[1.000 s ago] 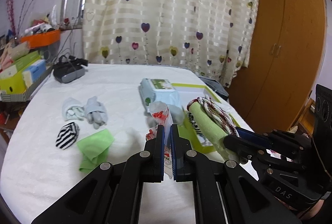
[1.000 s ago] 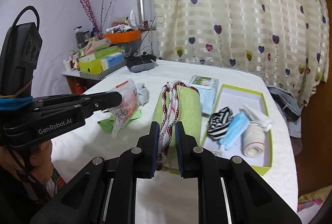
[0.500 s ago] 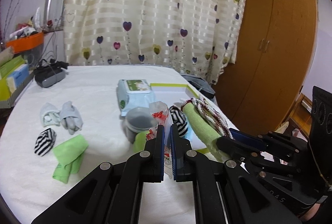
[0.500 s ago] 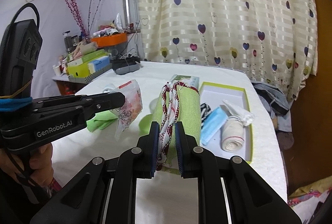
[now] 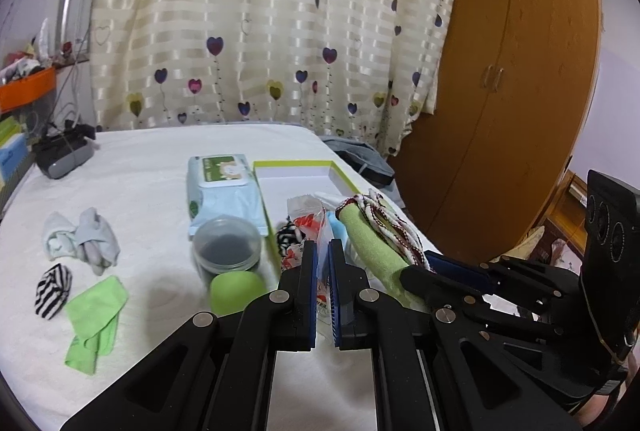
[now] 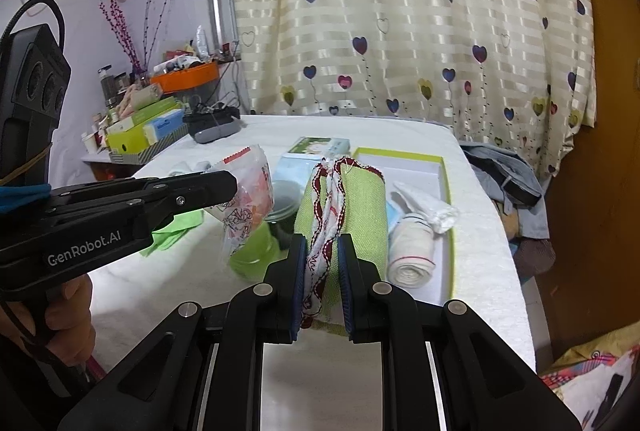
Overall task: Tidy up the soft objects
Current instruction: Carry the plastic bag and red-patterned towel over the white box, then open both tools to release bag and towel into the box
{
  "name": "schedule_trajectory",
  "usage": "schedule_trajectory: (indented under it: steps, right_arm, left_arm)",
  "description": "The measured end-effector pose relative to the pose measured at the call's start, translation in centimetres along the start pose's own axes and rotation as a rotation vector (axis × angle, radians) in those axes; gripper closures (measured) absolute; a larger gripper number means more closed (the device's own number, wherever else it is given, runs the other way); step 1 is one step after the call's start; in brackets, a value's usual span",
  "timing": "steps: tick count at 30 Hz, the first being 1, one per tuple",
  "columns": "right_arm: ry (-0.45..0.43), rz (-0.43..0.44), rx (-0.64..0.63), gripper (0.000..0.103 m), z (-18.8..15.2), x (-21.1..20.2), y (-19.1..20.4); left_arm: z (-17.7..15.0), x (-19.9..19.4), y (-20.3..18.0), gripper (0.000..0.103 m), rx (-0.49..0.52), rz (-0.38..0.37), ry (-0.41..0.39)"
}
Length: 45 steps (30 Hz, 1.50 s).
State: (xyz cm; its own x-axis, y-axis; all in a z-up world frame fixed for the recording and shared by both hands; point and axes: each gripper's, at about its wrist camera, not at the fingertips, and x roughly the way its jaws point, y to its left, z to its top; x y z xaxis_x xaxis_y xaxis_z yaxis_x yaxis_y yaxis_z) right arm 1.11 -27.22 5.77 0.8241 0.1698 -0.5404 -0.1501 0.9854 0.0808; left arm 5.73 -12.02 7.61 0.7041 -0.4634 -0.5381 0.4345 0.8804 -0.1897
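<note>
Two items gripped, both in the air above the bed's right side. Right gripper (image 6: pixel 322 275) is clamped on a rolled green towel (image 6: pixel 352 207) with red-white trim; left gripper (image 5: pixel 322 289) pinches a clear snack packet (image 5: pixel 306 219). Green-rimmed box (image 6: pixel 446 191) near the right edge holds a bandage roll (image 6: pixel 412 255). Socks (image 5: pixel 86 239) and green cloth (image 5: pixel 96 311) lie toward the left edge.
</note>
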Motion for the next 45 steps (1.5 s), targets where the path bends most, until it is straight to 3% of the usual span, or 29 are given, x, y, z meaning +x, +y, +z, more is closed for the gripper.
schedule_trajectory:
  steps: [16,27,45]
  right_arm:
    - [0.057,-0.047,0.071,0.087,-1.1,1.7,-4.2]
    - [0.110,-0.034,0.087,0.087,-1.0,4.8,-6.0]
    - [0.143,0.003,0.117,0.086,0.7,9.0,-8.8]
  left_arm:
    - [-0.6,4.9,-2.0,0.098,0.012,-0.059,0.085]
    - [-0.7,9.6,-1.8,0.098,-0.010,-0.055,0.166]
    - [0.6,14.3,-1.4,0.098,-0.029,-0.009,0.204]
